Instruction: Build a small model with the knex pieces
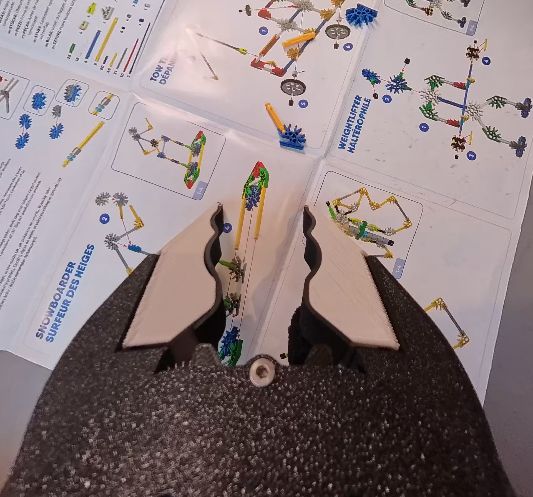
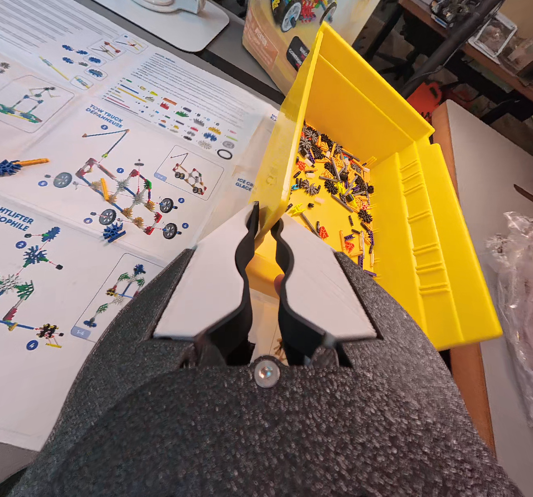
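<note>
A: Left gripper [image 1: 263,215]?

B: Jaws spread, nothing between them. It hangs over the instruction sheet [image 1: 340,266]. Nearest loose part is a blue connector with a yellow rod [image 1: 285,129], ahead of the tips and not touching them.

A: Other loose parts?

B: A yellow rod [image 1: 298,40] lying on the printed truck drawing, and a blue connector [image 1: 360,15] beside it. On that busy print, real parts are hard to tell from drawn ones.

A: Right gripper [image 2: 266,215]?

B: Clamped on the near wall of the yellow bin [image 2: 300,137]. The bin is tilted, and its left edge overlaps the sheet. The gripper body hides the lower corner.

A: Contents?

B: A heap of small parts [image 2: 337,183], black, grey, orange and yellow, piled on the bin floor. Too small to sort by type.

A: Background?

B: A toy box [image 2: 291,10] behind the bin, top cut off. A white stand base [image 2: 150,4], upper part out of frame. Crumpled clear plastic [image 2: 516,266] at the right edge, cropped.
</note>
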Tool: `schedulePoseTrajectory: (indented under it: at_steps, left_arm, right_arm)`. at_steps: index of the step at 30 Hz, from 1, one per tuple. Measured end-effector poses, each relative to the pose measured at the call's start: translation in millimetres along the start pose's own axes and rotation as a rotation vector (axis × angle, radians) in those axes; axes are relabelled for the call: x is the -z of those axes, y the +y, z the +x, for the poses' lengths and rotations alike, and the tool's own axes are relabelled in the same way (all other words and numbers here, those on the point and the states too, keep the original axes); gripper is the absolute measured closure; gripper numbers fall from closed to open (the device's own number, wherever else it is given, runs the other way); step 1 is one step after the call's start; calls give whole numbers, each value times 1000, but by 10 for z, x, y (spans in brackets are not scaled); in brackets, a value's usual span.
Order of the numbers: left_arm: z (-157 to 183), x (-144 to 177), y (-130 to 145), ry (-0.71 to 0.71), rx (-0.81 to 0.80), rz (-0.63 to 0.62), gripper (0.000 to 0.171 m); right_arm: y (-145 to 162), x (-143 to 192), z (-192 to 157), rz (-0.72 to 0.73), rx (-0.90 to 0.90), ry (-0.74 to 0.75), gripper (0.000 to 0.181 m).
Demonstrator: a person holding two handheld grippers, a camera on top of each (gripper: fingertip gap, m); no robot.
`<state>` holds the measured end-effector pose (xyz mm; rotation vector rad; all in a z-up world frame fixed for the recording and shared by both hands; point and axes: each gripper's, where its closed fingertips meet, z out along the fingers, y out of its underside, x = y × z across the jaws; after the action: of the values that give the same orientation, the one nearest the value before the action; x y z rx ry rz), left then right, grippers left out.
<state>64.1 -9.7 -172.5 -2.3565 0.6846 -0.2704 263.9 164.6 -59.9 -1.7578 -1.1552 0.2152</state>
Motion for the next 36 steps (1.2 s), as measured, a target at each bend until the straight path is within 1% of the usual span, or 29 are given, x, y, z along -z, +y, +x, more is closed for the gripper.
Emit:
schedulePoseTrajectory:
  at_steps: [5,8,13,19,21,24,29,33,36]
  left_arm:
    - [0,1,3,0,1,8,116]
    - [0,6,5,-1,2,9,116]
    - [11,-10,-18,-3,6,19,116]
    - [15,-12,-22,-2,4,28,116]
    - [12,-17,-20,-3,6,33,116]
    - [11,-23,-22,-5,9,40,116]
    - [23,-15,-18,-3,10,42,116]
    - [31,-20,-14,-6,14,42,116]
    - [36,-21,-13,-9,16,42,116]
  right_arm:
    - [-291,111,460,86,-51,18,174]
    - [-438,102,669,95,-10,19,176]
    - [-511,-6,809,52,94,23,178]
    - [-676,62,948,63,74,34,177]
    - [-639,93,892,55,90,37,177]
    - [-531,206,716,44,139,67,178]
    - [-343,540,361,62,181,147,177]
    - [-214,789,-40,78,212,190,178]
    - [-158,938,-414,103,261,209,178]
